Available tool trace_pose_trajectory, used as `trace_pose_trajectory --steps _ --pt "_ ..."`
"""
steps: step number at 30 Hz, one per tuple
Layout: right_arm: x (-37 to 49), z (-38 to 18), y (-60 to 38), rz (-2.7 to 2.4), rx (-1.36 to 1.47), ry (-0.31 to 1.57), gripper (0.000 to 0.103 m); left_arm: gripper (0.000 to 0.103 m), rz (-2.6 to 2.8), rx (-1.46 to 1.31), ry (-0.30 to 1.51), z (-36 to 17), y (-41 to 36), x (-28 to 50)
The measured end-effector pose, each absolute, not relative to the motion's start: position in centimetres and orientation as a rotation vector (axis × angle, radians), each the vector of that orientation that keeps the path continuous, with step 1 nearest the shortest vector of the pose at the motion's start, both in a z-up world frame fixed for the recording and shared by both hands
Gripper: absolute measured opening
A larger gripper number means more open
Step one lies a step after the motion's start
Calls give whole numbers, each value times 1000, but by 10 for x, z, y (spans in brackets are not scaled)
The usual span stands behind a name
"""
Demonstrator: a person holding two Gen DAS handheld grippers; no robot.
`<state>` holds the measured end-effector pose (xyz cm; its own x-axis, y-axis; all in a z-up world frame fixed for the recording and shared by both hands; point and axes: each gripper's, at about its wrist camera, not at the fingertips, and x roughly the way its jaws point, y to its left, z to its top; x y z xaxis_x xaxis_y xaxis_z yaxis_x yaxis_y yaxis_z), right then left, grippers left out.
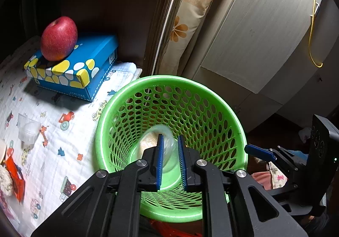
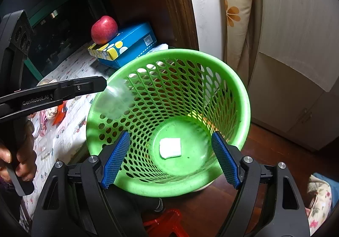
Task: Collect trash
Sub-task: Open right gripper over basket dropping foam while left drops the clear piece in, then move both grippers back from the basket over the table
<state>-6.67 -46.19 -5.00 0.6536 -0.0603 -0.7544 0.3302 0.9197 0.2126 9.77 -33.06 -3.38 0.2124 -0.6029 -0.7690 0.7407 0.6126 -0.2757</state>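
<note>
A green perforated plastic basket [image 1: 211, 97] [image 2: 239, 80] stands beside the cloth-covered table. A white folded tissue [image 2: 170, 148] lies on its bottom. My left gripper [image 1: 170, 141] is over the basket mouth, its blue fingers set narrowly with a clear plastic cup [image 1: 167, 152] between them; in the right wrist view the blurred cup [image 2: 117, 97] sits at the fingertips, just inside the rim. My right gripper [image 2: 170, 141] is open and empty over the basket's near rim. On the table lie another clear cup [image 1: 28, 131], a red wrapper [image 1: 15, 179] and a crumpled tissue [image 1: 5, 179].
A red apple [image 1: 59, 38] rests on a blue tissue box [image 1: 84, 63] at the back of the table. A floral cushion [image 1: 190, 14] and a white cabinet [image 1: 264, 35] stand behind the basket. A red stool [image 2: 167, 224] is below.
</note>
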Motion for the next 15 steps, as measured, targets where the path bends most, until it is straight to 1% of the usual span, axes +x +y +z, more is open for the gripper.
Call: trace_pose_trajectory --steps 1,2,3,6,7,8,9,10,12,14,15 --pt "-67 -50 -462 -225 349 835 79 29 -936 154 984 -34 -329 97" --pt "-67 -50 -462 -224 349 837 79 37 -929 145 985 -34 -328 98" --pt "-68 -50 -462 -223 348 837 79 44 -920 138 979 -34 -326 98" --pt "-68 -49 -462 -220 347 839 79 44 -910 122 966 -31 -319 98" --pt "-69 -48 -460 -218 345 838 79 46 -899 112 961 -29 -314 98" --pt "-69 -46 -459 -213 343 835 79 47 -888 105 950 -26 -309 98" --pt "-69 -45 -457 -209 340 832 79 50 -875 98 937 -24 -303 98" --pt "-69 -43 -454 -202 336 829 79 55 -857 90 926 -21 -296 97" --pt "-69 -40 -448 -187 329 823 79 59 -816 77 917 -17 -282 96" --pt "-67 -38 -439 -171 320 817 79 59 -778 73 906 -14 -266 94" --pt "-65 -37 -435 -162 318 814 79 63 -759 70 901 -12 -257 93"
